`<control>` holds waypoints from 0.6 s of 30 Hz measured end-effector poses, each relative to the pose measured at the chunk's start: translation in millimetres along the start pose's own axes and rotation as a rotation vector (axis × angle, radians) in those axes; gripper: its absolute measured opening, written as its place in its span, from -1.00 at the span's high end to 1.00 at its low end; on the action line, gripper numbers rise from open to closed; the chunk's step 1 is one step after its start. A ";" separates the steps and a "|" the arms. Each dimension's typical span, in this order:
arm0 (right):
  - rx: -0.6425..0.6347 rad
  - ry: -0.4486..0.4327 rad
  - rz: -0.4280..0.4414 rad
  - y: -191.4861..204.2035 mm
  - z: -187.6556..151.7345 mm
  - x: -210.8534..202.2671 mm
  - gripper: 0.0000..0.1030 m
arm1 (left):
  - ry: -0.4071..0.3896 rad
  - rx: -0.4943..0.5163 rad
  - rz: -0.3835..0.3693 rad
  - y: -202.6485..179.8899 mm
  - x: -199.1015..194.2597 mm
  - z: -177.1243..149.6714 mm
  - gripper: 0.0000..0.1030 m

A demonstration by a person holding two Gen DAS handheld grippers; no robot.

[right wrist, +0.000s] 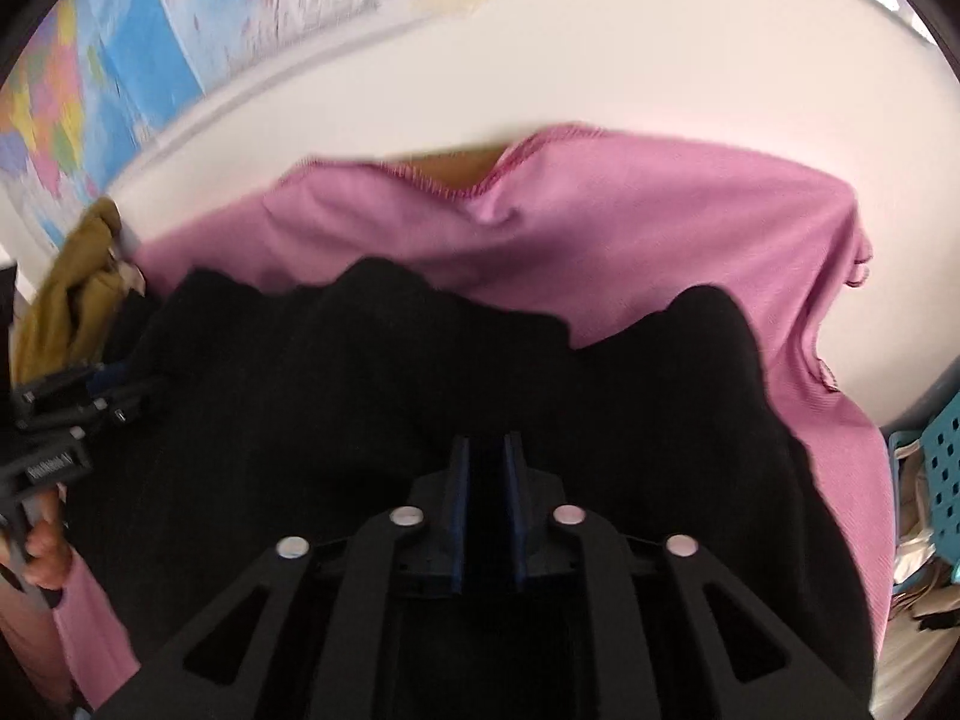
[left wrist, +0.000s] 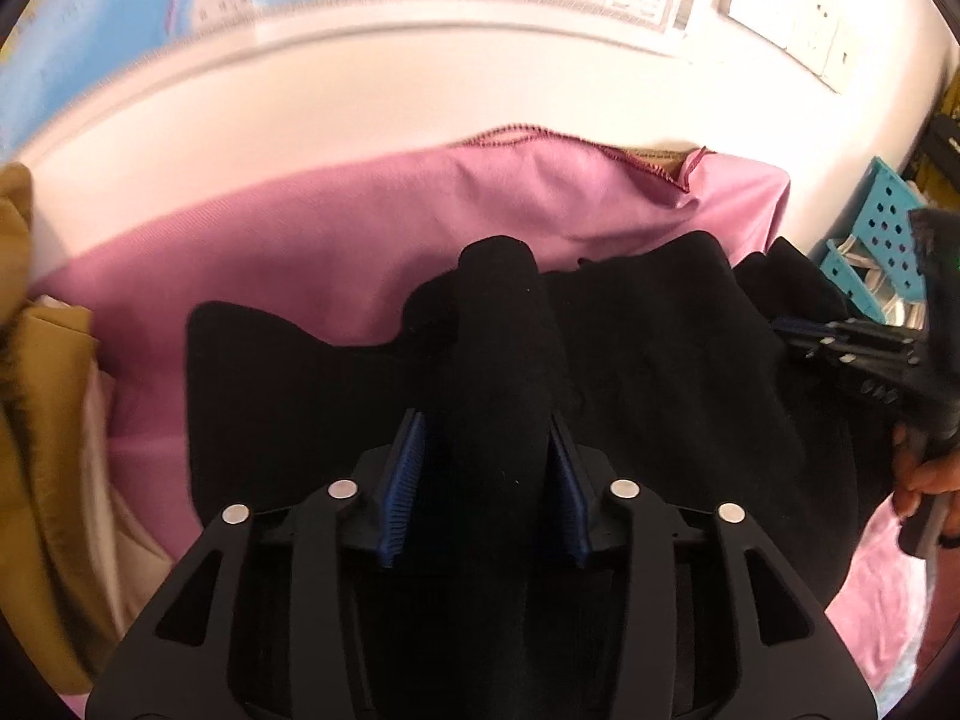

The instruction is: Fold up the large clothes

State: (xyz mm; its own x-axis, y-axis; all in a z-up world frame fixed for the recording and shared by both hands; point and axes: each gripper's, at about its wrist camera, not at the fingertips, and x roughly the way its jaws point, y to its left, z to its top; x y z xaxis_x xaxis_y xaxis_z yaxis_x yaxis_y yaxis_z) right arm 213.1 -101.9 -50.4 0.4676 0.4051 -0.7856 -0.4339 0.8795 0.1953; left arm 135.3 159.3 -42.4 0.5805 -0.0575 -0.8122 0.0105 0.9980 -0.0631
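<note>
A black garment (left wrist: pixel 630 360) lies bunched on a pink cloth (left wrist: pixel 312 240) that covers the table. My left gripper (left wrist: pixel 486 450) has a thick black fold between its blue pads and is shut on it. In the right wrist view the black garment (right wrist: pixel 360 396) fills the middle over the pink cloth (right wrist: pixel 660 228). My right gripper (right wrist: pixel 487 480) has its pads close together, shut on a black fold. The right gripper also shows in the left wrist view (left wrist: pixel 840 348) at the garment's right edge; the left gripper shows in the right wrist view (right wrist: pixel 90 402) at its left edge.
A mustard-brown garment (left wrist: pixel 36 420) is heaped at the left, also in the right wrist view (right wrist: pixel 72 294). A turquoise perforated basket (left wrist: pixel 876 240) stands at the right. A white wall with a map (right wrist: pixel 150 48) is behind the table.
</note>
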 end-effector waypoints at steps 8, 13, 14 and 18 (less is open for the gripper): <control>0.000 -0.108 0.061 -11.0 -3.0 -48.2 0.18 | -0.080 0.017 0.083 -6.6 -17.8 -3.1 -0.10; -0.022 -0.060 0.012 -7.0 -2.8 -30.6 0.18 | -0.088 0.027 0.106 -7.9 -20.3 -1.4 -0.19; -0.014 -0.050 0.004 -10.0 -1.1 -21.7 0.19 | -0.076 0.030 0.112 -7.5 -17.2 -0.5 -0.19; 0.051 -0.027 -0.002 -29.7 5.2 6.3 0.43 | -0.025 0.000 0.127 5.6 1.8 1.7 -0.28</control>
State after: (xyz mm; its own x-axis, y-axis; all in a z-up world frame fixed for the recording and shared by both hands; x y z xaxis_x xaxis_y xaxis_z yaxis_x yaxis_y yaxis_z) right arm 232.9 -124.3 -58.0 0.4894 0.4095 -0.7700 -0.3934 0.8916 0.2241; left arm 137.7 164.8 -43.3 0.5970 0.0701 -0.7992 -0.0641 0.9972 0.0397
